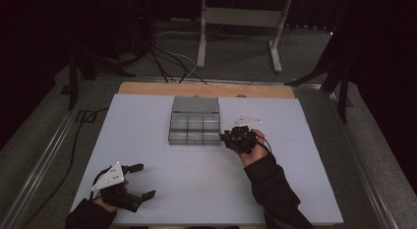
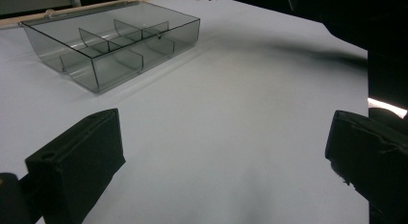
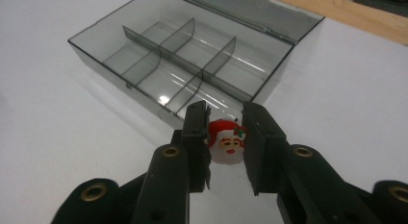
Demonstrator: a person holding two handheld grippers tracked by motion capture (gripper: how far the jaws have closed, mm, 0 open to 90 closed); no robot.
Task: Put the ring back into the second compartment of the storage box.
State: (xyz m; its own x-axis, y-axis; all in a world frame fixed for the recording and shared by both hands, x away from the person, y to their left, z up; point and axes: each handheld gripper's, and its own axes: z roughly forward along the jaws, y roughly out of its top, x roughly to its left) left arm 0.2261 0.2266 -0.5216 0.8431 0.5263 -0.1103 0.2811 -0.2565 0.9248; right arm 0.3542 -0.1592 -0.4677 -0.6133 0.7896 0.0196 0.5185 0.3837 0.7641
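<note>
A clear grey compartment box with its lid open sits at the middle back of the white table; its compartments look bare. My right gripper hovers just right of the box's front corner, shut on a small Santa-face figure, red hat and white beard, held between the two black jaws. My left gripper rests near the table's front left edge, jaws wide apart with nothing between them.
The white table surface has a wooden strip along its far edge. A metal stand and cables lie on the floor beyond. A dark sleeve reaches in from the bottom right.
</note>
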